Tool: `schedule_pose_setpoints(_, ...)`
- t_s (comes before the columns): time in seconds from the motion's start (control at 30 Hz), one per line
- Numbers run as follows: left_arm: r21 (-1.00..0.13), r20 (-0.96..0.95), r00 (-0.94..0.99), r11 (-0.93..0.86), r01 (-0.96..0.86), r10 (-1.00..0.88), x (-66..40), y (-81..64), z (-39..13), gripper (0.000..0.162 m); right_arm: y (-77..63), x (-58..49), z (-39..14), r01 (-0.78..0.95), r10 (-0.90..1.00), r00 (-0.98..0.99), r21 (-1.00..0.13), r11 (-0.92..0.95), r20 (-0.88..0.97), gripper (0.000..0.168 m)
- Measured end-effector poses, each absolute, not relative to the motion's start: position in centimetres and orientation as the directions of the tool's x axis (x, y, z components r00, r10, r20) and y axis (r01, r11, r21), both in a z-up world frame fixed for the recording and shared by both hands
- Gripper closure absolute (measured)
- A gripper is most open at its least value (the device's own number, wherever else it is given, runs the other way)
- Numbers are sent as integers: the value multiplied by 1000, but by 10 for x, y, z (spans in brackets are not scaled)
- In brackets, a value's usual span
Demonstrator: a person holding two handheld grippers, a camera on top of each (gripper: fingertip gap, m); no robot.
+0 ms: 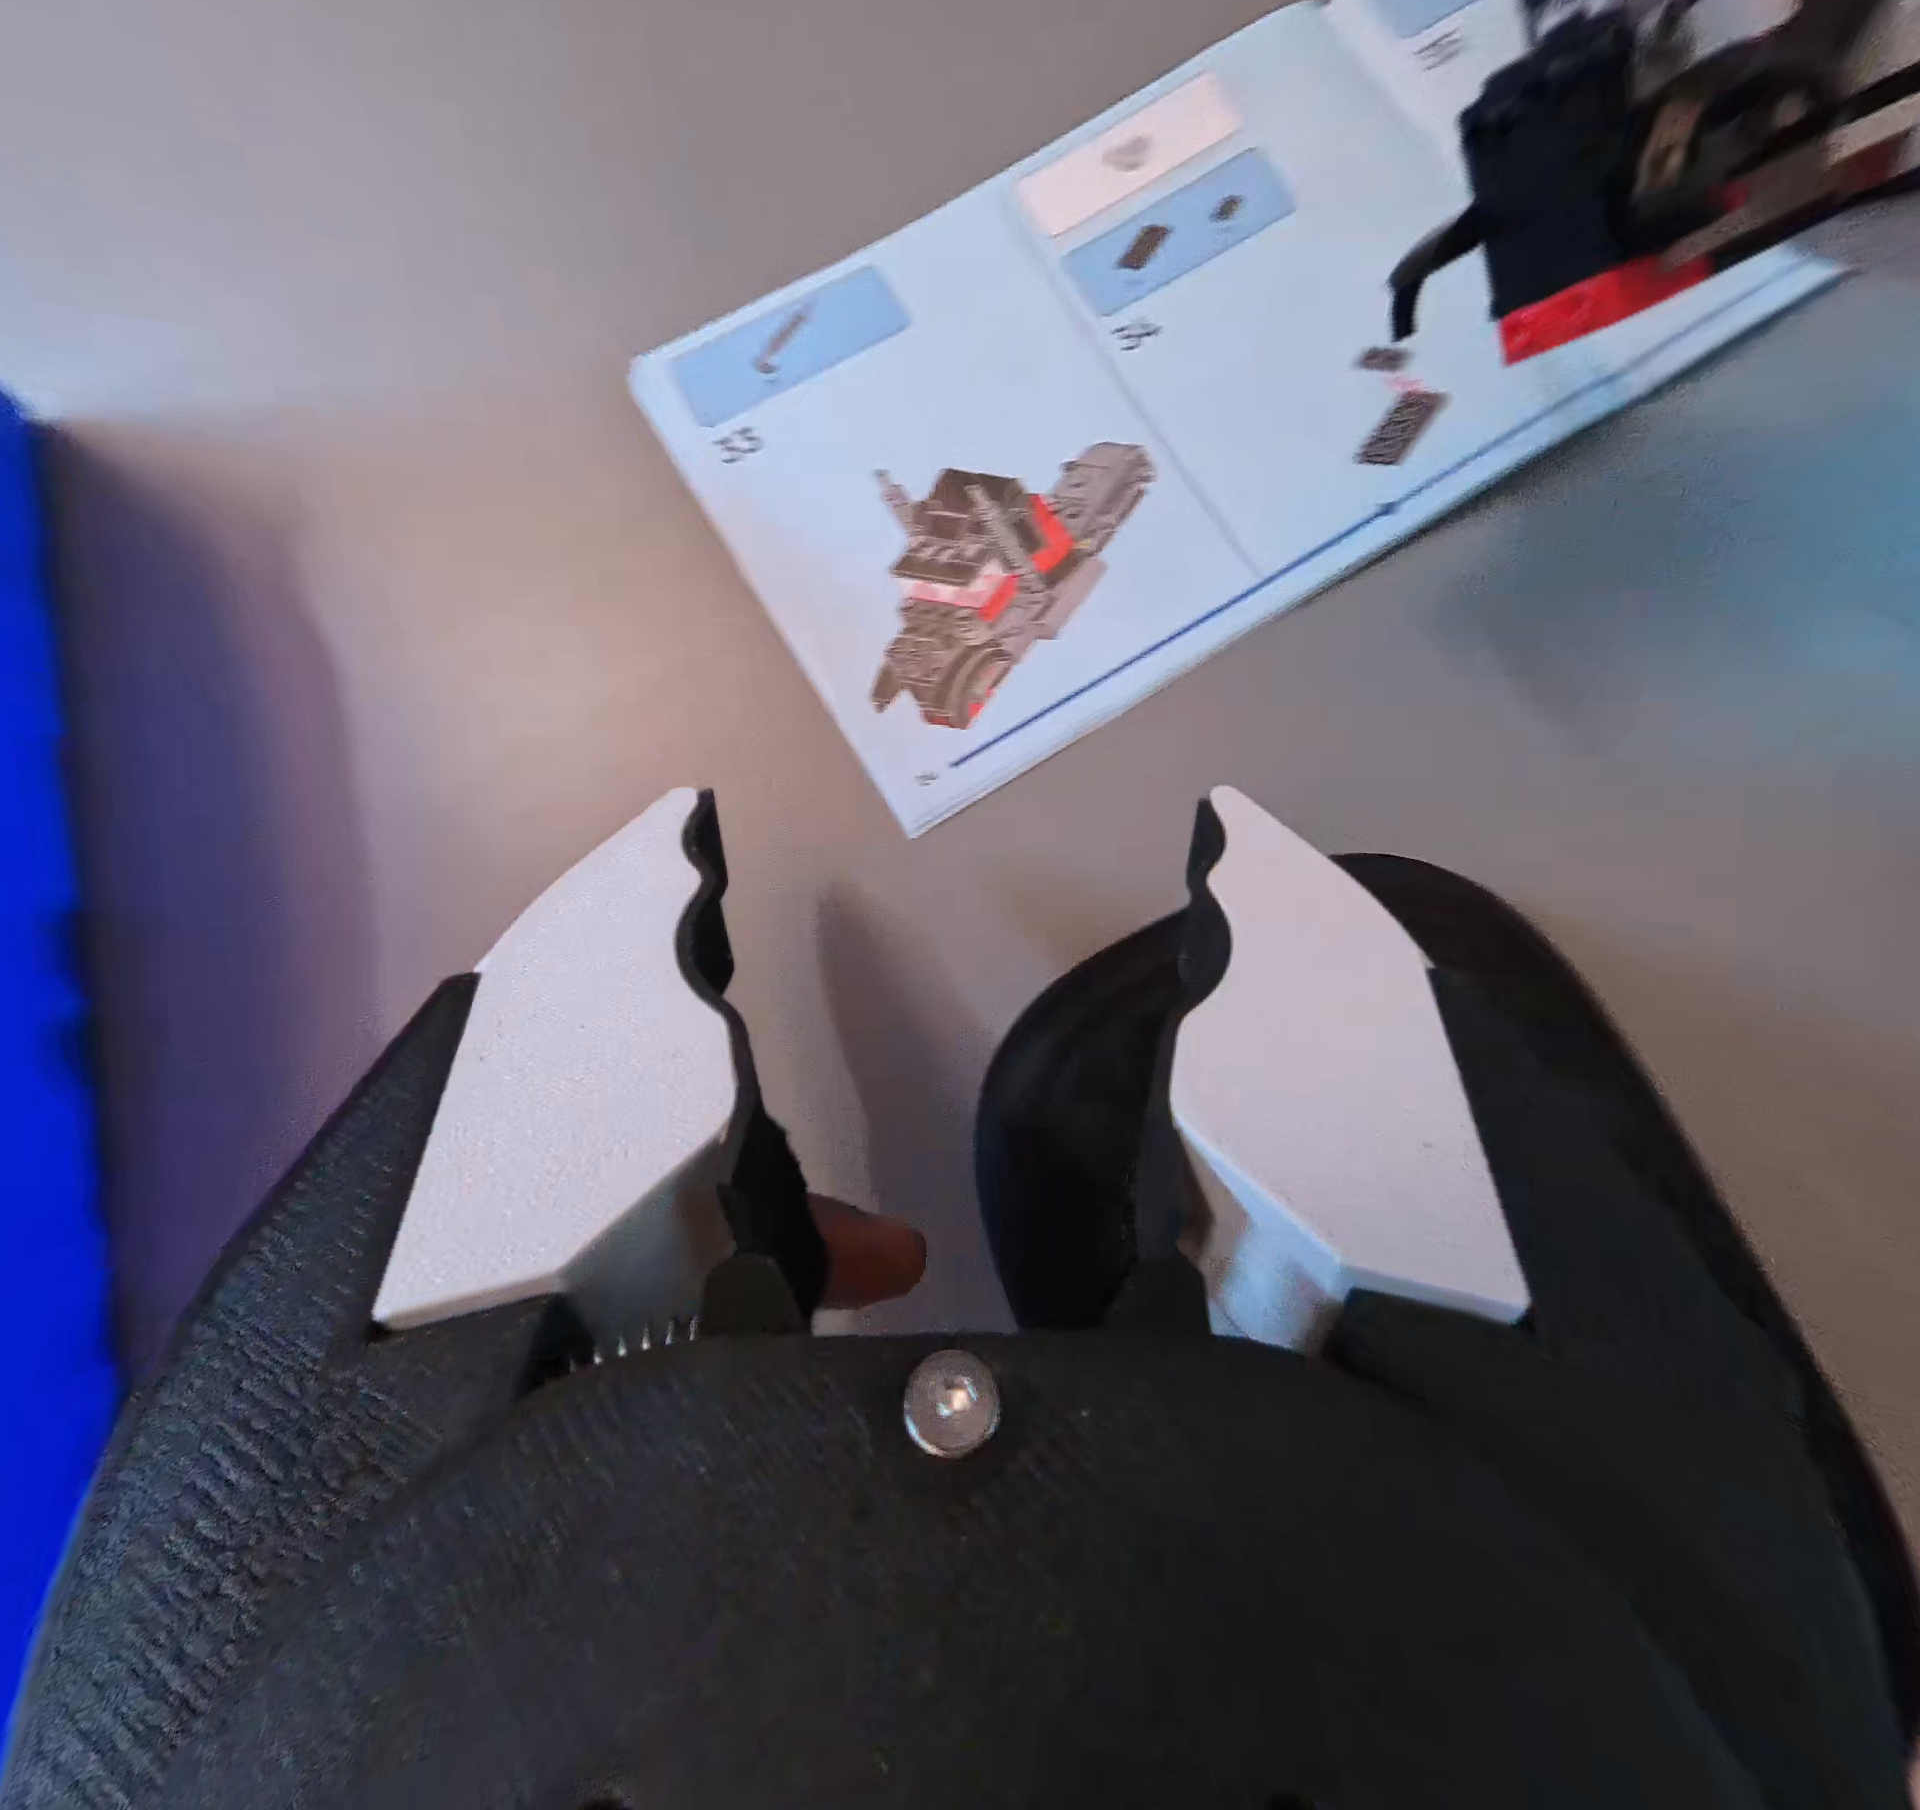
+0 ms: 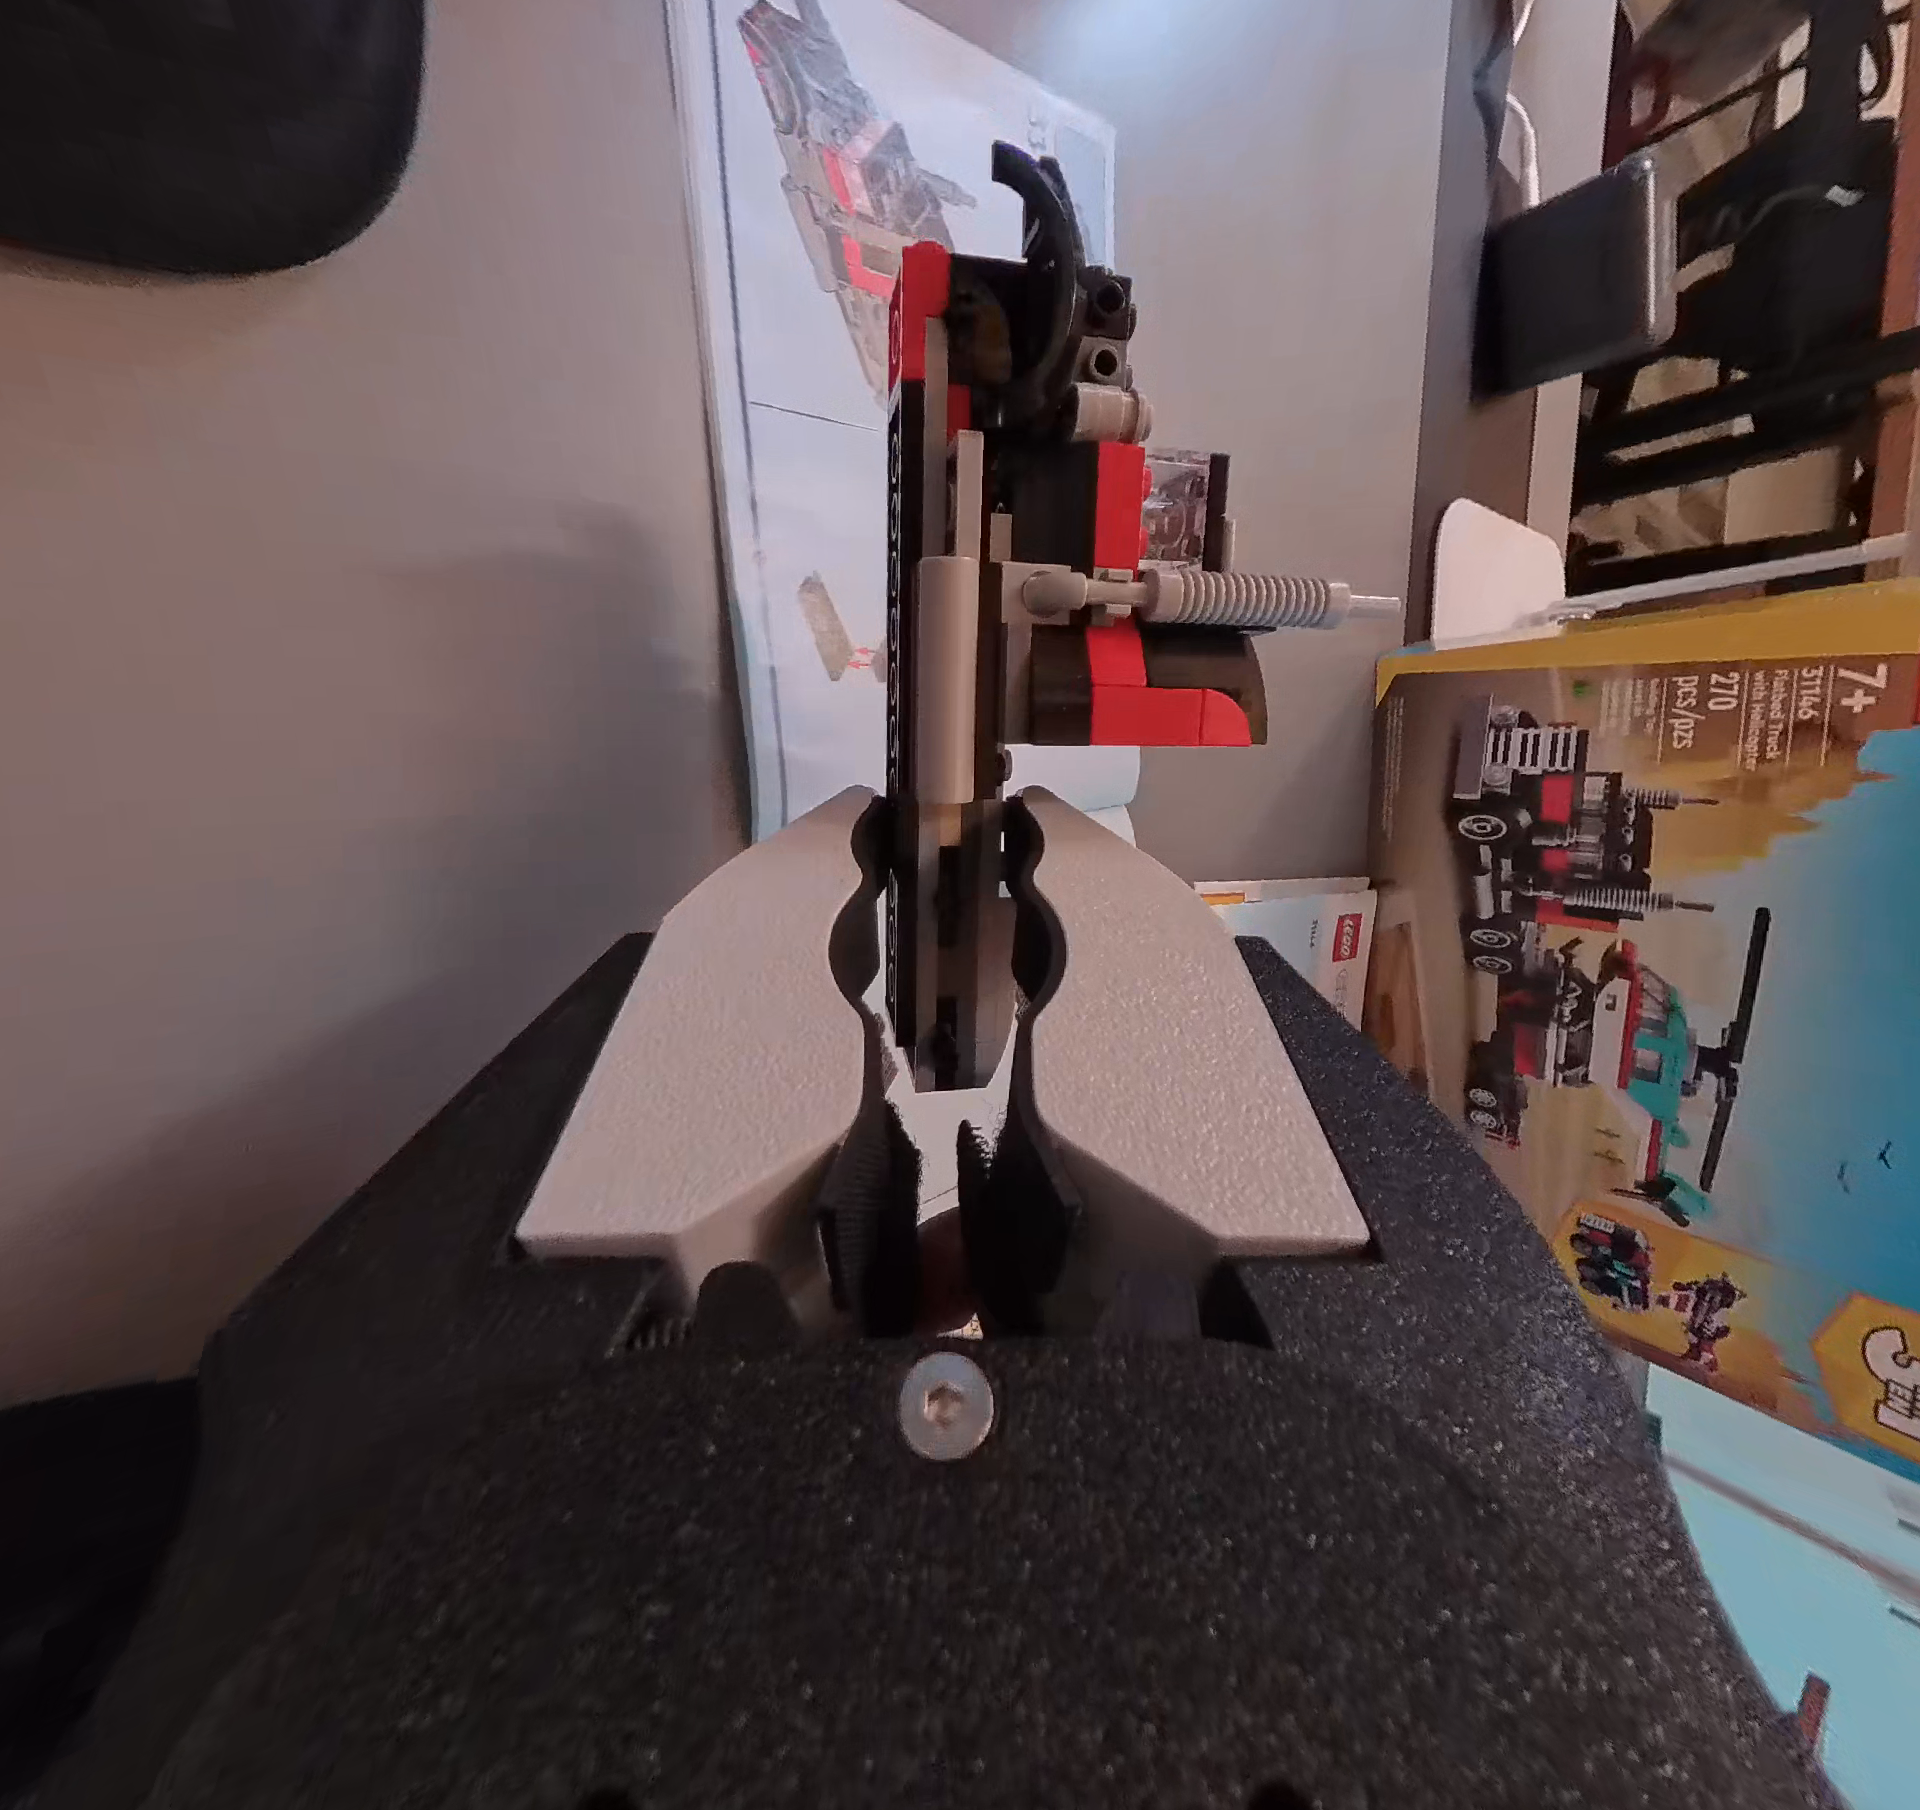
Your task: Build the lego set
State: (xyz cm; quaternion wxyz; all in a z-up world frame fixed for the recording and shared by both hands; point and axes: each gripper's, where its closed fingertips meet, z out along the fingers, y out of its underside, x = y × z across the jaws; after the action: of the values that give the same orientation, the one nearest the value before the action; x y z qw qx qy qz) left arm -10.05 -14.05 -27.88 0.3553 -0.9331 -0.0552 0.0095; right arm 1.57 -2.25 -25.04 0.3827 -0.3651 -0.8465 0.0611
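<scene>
Clamping lego truck [image 2: 997,565] — right hand-held gripper [image 2: 943,815], model upright between fingertips

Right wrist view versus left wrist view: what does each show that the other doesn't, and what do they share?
Only the right wrist view shows the right gripper, jaws shut on the flat base of the lego model, the set's box at right, and dark shelving behind.

Only the left wrist view shows the left gripper, jaws open and empty above the table, and a blue edge at far left.

Both show the open instruction booklet and the lego model, blurred at the left view's top right corner.
</scene>
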Motion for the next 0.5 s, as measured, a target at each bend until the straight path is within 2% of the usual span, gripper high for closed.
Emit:
schedule_pose_setpoints(0.07, -662, -53, 987, -745, 79, 151, -104, -140, -277, 74, -20, 12, -251, 586, 669, -424, -379, 717, 610, 146)
schedule_pose_setpoints(0.5, -673, -182, 962, -739, 29, 203, -102, -131, -268, 76, -31, 0, -261, 543, 619, -482, -342, 767, 620, 146)
